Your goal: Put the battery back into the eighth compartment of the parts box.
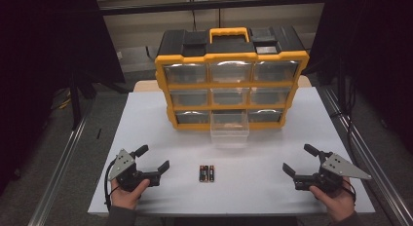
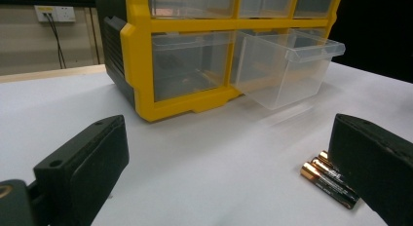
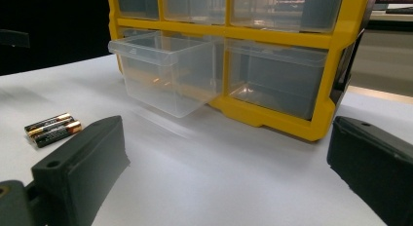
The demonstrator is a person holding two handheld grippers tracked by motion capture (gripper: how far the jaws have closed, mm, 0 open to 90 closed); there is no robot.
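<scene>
1. A white table (image 1: pixel 160 119) lies before me, and at its far side stands a yellow and black organiser cabinet (image 1: pixel 231 84) with three rows of three clear drawers.

2. The bottom middle drawer (image 1: pixel 229 130) is pulled out toward me and looks empty, its front lip overhanging the table. The other drawers sit flush in the frame.

3. My left tongs (image 1: pixel 156 158) rest low at the near left of the table with the jaws spread wide and nothing between them. My right tongs (image 1: pixel 298 160) mirror them at the near right, jaws likewise wide apart and empty.

4. The batteries (image 1: pixel 206 173), three slim ones, lie flat and side by side, touching, near the front edge between my two tools and roughly in line with the pulled-out drawer. In the left gripper view they sit just beside my right-hand jaw.

5. I judge the step in hand to be picking up a battery for the drawer. To do it well I would bring one tool down over an outer battery, straddle it across its narrow width, and close squarely so it does not roll or drag its neighbours.

6. A likely slip: pinching two at once, since they touch.
</scene>
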